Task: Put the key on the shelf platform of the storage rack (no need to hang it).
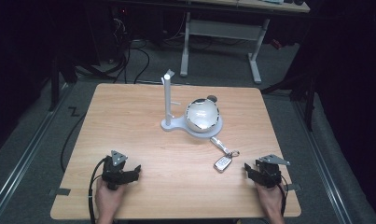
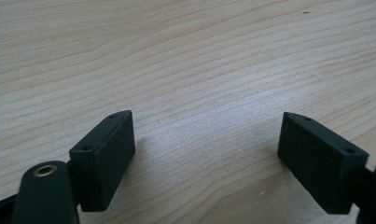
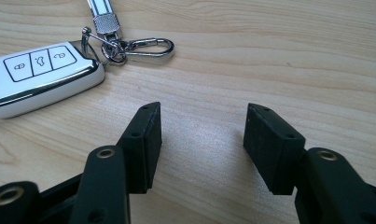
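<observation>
Ok, both my hands are parked at the near edge of the wooden surface (image 1: 143, 100), one set of tongs in each. Left tongs (image 1: 135, 171) sit near the front-left corner, jaws spread wide w/ nothing between them; in the left gripper view it's just bare wood grain between the two black pads (image 2: 106, 154). Right tongs (image 1: 249, 169) sit near the front-right corner, jaws apart too but narrower than the left pair, and nothing caught between them: the right gripper view shows only wood in the gap.

The car key fob (image 1: 222, 163) lies flat on the surface, just beside my right tongs, toward the middle of the surface from them. It's white w/ a chrome rim, three buttons facing up. In the right gripper view the fob (image 3: 41, 77) is up-left of the jaws, near but not touching. A key ring and a small silver clasp (image 3: 148, 49) hang off its far end, plus a short strap (image 1: 218, 142) that runs away from me toward the stand.

Further back, about mid-surface: a white stand (image 1: 168, 100) w/ an upright post and a flat base, and a shiny round bowl (image 1: 202, 115) resting on that base, right of the post. Fob is well apart from my left tongs.
</observation>
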A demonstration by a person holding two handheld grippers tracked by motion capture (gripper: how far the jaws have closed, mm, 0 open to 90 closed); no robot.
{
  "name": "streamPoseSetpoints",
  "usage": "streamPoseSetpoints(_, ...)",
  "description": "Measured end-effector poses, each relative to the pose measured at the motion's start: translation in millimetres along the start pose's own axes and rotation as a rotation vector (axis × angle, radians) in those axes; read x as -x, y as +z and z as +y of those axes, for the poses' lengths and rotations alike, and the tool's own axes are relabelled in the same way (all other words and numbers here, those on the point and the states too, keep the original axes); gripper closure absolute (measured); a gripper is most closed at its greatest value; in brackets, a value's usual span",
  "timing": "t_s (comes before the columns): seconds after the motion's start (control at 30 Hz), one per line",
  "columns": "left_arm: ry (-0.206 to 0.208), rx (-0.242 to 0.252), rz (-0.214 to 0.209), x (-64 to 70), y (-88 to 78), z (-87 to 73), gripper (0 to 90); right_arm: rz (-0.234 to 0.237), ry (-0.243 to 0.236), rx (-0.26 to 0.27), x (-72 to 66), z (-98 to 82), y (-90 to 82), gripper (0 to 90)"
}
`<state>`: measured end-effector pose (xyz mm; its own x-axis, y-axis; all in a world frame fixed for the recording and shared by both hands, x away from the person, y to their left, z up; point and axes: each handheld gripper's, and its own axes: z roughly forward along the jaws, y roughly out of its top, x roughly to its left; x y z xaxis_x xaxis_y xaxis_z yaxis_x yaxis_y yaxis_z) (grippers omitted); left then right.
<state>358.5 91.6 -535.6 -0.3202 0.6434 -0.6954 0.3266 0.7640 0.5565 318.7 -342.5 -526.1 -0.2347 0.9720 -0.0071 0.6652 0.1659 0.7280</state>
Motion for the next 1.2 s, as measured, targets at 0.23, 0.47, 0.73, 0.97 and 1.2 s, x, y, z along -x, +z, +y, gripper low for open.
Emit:
streamPoseSetpoints(0.23, 0.0, 0.0, 0.0, 0.0, 0.0, 0.0, 19.2, 0.012, 0.006, 0.011, 0.5, 1.0, -4.9, 50.4)
streamPoseSetpoints(0.47, 0.001, 0.001, 0.0, 0.0, 0.0, -0.1, 19.2, 0.048, -0.005, 0.024, -3.1, 4.9, -12.8, 55.7)
streamPoseSetpoints(0.73, 0.001, 0.001, 0.0, -0.1, -0.1, -0.1, 19.2, 0.082, -0.023, 0.039, -10.4, 11.4, -14.8, 56.6)
streamPoseSetpoints(0.97, 0.001, 0.001, 0.0, 0.0, -0.1, -0.1, 19.2, 0.102, -0.071, 0.029, -20.6, 22.9, -12.7, 56.6)
streamPoseSetpoints(1.2, 0.001, 0.001, 0.0, -0.1, -0.1, -0.2, 19.1, 0.105, -0.102, 0.023, -27.2, 30.6, -9.0, 57.3)
